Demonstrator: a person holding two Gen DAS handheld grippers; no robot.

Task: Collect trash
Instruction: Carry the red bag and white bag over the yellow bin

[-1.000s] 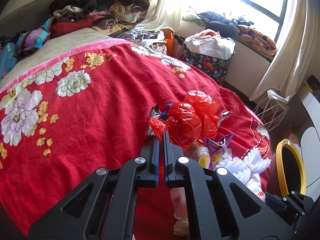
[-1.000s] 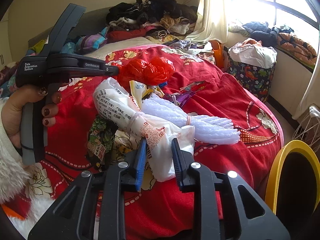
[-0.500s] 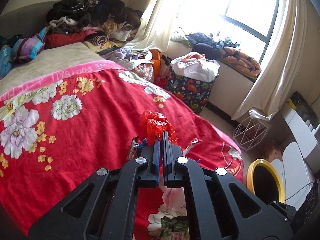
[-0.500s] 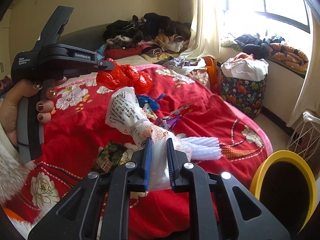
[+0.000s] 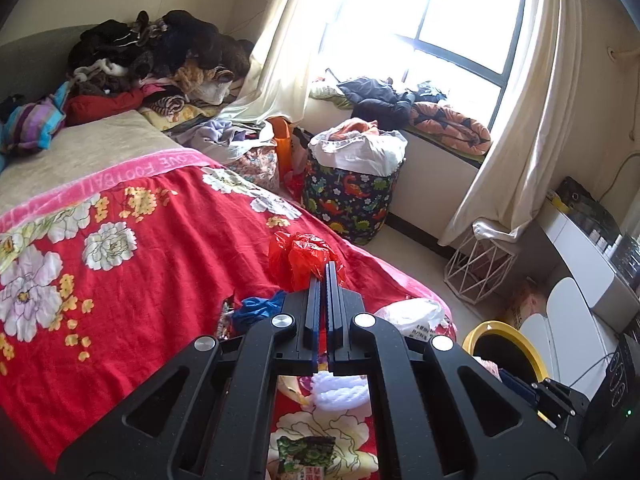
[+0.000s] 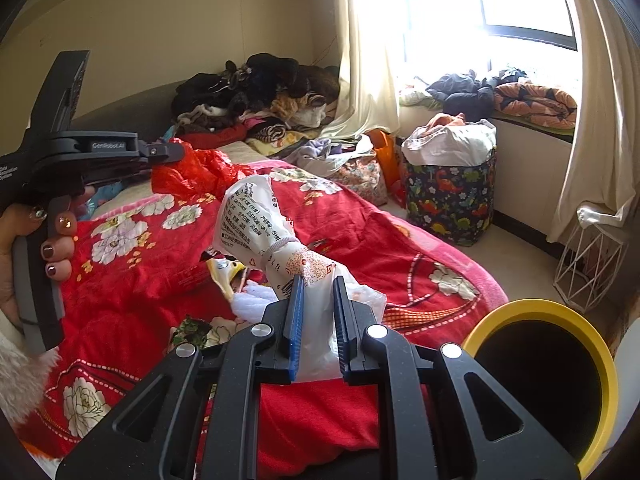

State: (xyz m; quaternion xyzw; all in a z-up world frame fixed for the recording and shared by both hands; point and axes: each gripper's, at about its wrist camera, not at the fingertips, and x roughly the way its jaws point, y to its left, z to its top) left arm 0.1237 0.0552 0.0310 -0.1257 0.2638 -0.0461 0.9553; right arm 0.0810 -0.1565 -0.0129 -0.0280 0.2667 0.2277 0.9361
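My left gripper (image 5: 324, 270) is shut on a crumpled red plastic bag (image 5: 298, 256), lifted off the red bedspread (image 5: 152, 248); the same left gripper (image 6: 176, 154) and red bag (image 6: 200, 174) show at the left of the right wrist view, held by a person's hand (image 6: 52, 244). My right gripper (image 6: 316, 284) is shut on a white printed plastic bag (image 6: 260, 228), raised above the bed. Below it lie a white ribbed wrapper (image 6: 254, 302), a yellow-and-white packet (image 6: 226, 274) and a green snack packet (image 6: 192, 330). A blue scrap (image 5: 256, 308) lies on the bed.
A yellow-rimmed black bin (image 6: 544, 368) stands on the floor at the bed's right. A dinosaur-print hamper (image 5: 348, 200), a white wire basket (image 5: 480, 264), clothes piled at the bed's head (image 5: 160, 64) and on the windowsill (image 5: 404, 108), and curtains line the far side.
Both grippers rose off the bed. The left carried the red bag up, the right closed further on the white printed bag and lifted it clear of the remaining wrappers.
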